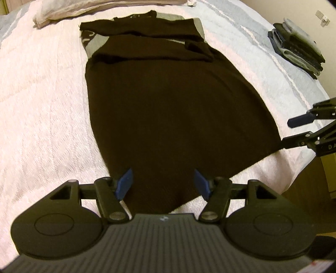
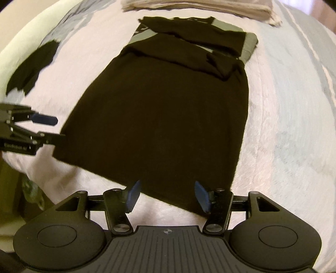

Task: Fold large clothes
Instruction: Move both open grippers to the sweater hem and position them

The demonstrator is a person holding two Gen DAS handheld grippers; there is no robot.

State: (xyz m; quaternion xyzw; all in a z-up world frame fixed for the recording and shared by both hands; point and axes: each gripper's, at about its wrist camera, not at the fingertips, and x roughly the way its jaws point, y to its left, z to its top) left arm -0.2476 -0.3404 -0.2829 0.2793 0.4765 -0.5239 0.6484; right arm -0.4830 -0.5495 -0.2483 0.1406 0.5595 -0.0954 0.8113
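A large black sweater (image 1: 168,109) with grey shoulder panels (image 1: 95,45) lies flat on the bed, both sleeves folded across its chest. My left gripper (image 1: 163,181) is open over the near hem, blue pads apart with black fabric between them. In the right wrist view the same sweater (image 2: 163,115) stretches away from me. My right gripper (image 2: 168,193) is open at its near right hem corner. Each gripper also shows in the other's view: the right gripper (image 1: 292,131) open beside the hem's right corner, the left gripper (image 2: 55,129) open at the left corner.
The bedspread (image 1: 42,94) is pink-white, turning pale blue toward the right. A stack of folded dark clothes (image 1: 298,46) sits at the bed's far right. A beige folded blanket (image 1: 84,10) lies beyond the sweater. A loose black cloth (image 2: 31,67) lies at the left.
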